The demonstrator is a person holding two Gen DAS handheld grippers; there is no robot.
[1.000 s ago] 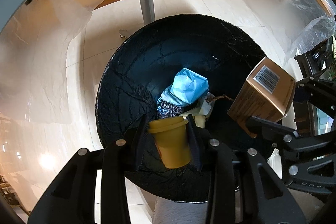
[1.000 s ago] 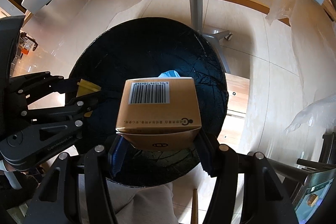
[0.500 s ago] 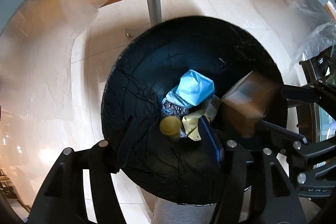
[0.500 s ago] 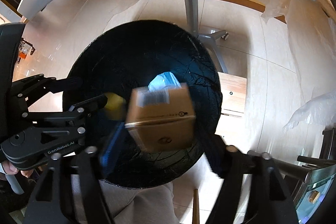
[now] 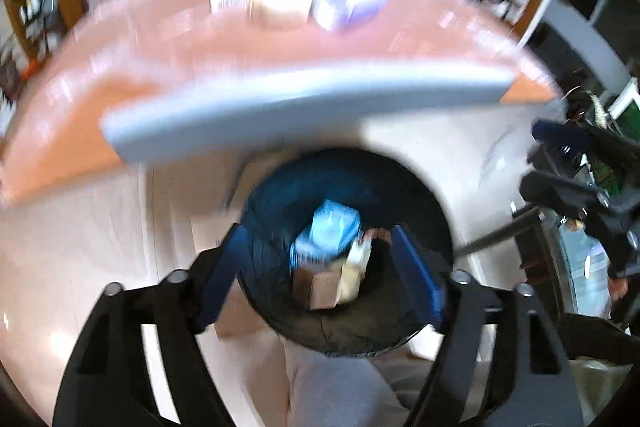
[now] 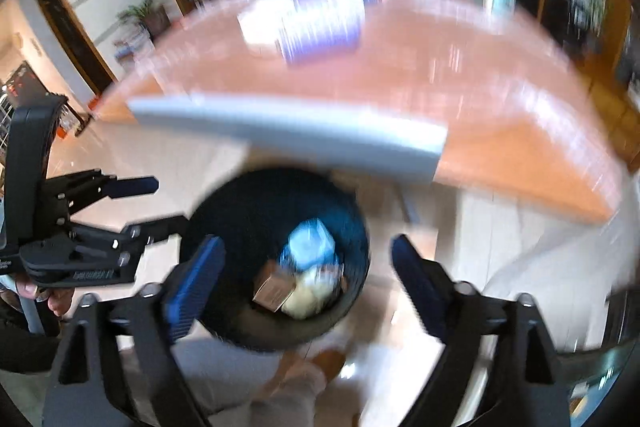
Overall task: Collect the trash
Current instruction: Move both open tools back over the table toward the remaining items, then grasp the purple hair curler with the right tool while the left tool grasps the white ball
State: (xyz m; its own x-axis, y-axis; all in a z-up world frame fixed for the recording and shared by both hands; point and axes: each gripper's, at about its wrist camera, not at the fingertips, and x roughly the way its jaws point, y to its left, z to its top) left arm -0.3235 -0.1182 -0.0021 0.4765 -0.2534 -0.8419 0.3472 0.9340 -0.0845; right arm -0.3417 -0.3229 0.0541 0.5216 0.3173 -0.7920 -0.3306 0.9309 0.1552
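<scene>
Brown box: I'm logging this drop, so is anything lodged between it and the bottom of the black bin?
Yes. The brown box lies in the black-lined bin on earlier trash, beside the blue wrapper. Both grippers, left and right, are open and empty.

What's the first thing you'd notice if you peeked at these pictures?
The big black trash bin on the floor, right below both cameras, with a bright blue bag and a brown box lying inside it. Next, both grippers, left gripper and right gripper, hang above it with jaws wide apart and empty. Behind, a blurry orange table.
</scene>
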